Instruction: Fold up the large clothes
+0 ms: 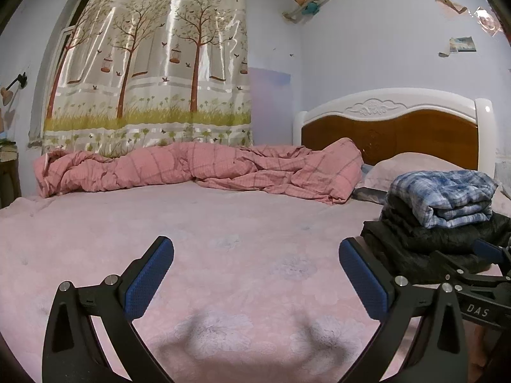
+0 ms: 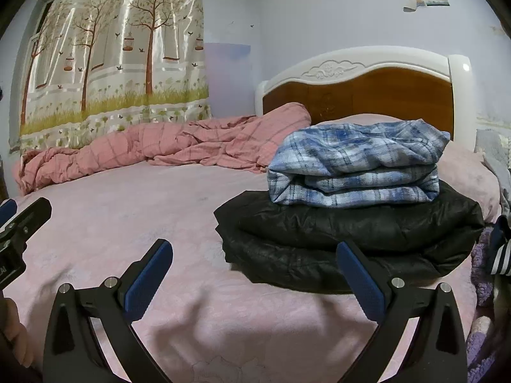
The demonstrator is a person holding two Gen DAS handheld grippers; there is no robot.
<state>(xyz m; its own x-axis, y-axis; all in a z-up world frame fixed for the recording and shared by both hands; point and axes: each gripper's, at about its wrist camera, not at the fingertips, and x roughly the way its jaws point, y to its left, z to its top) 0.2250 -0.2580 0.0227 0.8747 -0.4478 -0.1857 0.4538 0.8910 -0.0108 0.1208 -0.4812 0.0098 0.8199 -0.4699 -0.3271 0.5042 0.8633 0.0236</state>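
Pink bed [image 2: 166, 198] lies mostly bare, likely kept as folding room. Folded plaid garment [image 2: 354, 166] sits atop folded black coat [image 2: 351, 239] near the headboard [image 2: 367, 89], stacked aside. Left tongs [image 1: 255, 277] and right tongs [image 2: 255, 277] gape, holding nothing.

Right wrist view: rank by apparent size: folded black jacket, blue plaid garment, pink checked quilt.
1. Folded black jacket, though it is nearest the camera.
2. Pink checked quilt, long but farther back, likely bigger in reality.
3. Blue plaid garment, stacked on the jacket.
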